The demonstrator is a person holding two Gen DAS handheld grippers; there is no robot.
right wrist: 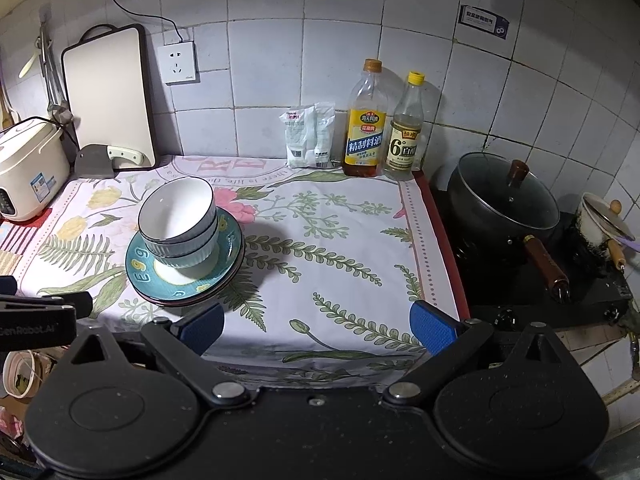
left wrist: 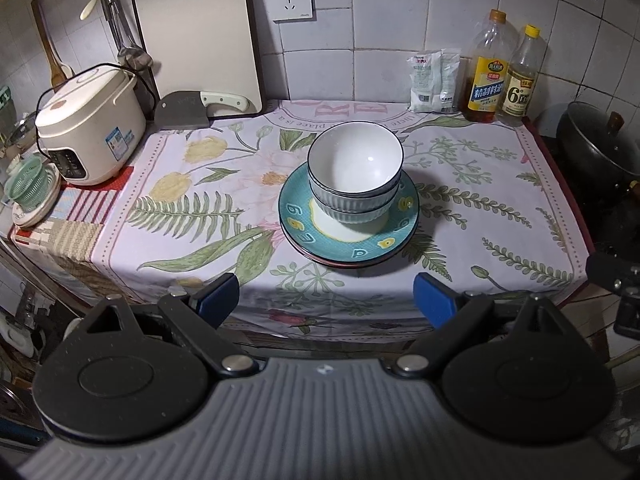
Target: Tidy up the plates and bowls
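Left wrist view: left gripper (left wrist: pixel 326 300) hangs at the near table edge, blue-padded fingers (left wrist: pixel 434 300) wide apart, nothing between them. Two white ribbed ceramic bowls with dark rims (left wrist: pixel 356 172) sit nested, stacked on a teal round plate with yellow number print (left wrist: pixel 304 224); a dark-rimmed reddish plate (left wrist: pixel 340 263) peeks out just under it. Stack sits mid-table on the floral printed tablecloth (left wrist: pixel 480 200), well apart from the fingers.

Right wrist view: right gripper (right wrist: pixel 316 330) also at the near edge, fingers spread, empty; stack lies ahead to its left. At the back wall stand an amber oil bottle with orange cap (right wrist: pixel 364 128) and, beside it, a clear vinegar bottle with yellow cap (right wrist: pixel 406 132). Black lidded wok (right wrist: pixel 504 196) is on the stove to the right. Cream rice cooker (left wrist: pixel 88 124) sits at the table's left.
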